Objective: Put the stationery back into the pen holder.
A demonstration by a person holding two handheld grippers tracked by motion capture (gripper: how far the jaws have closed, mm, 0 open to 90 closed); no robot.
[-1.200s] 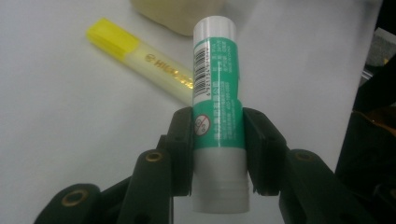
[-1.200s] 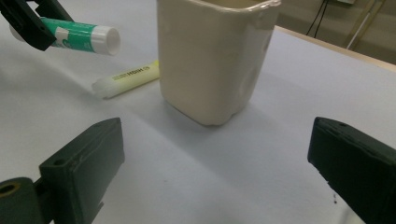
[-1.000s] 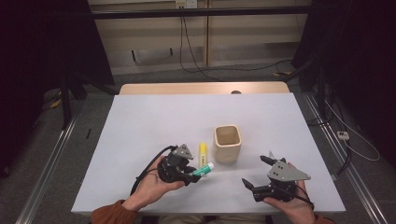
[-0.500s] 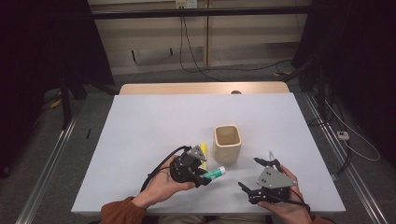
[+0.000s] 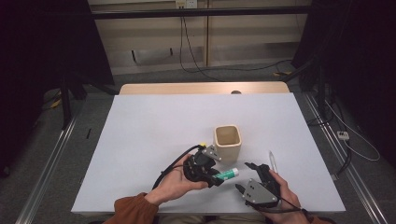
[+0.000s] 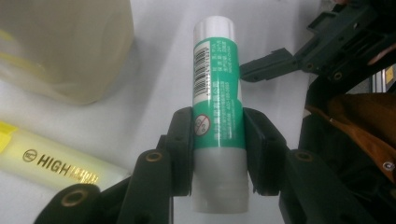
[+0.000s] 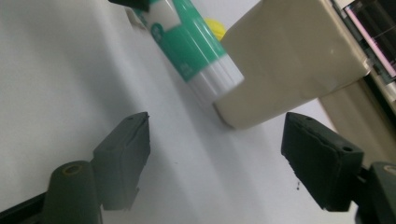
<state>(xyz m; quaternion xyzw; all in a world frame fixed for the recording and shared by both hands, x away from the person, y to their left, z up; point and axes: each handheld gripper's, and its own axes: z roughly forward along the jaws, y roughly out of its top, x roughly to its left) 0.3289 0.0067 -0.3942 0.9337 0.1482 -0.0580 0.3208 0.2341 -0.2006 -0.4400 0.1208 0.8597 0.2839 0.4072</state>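
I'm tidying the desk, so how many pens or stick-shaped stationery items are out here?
3. A green glue stick is clamped in the left gripper. A yellow highlighter lies beside the beige cup. A pen lies right of the cup. The cup's inside is partly hidden.

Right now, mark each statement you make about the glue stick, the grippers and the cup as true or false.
1. The left gripper clamps the green glue stick. True.
2. The glue stick stands inside the beige cup. False: it is held outside, beside the cup.
3. The right gripper holds nothing, its jaws having just been closing. True.
4. A yellow highlighter lies on the white table. True.
5. A pen sits in the cup. False: it lies on the table by the right hand.
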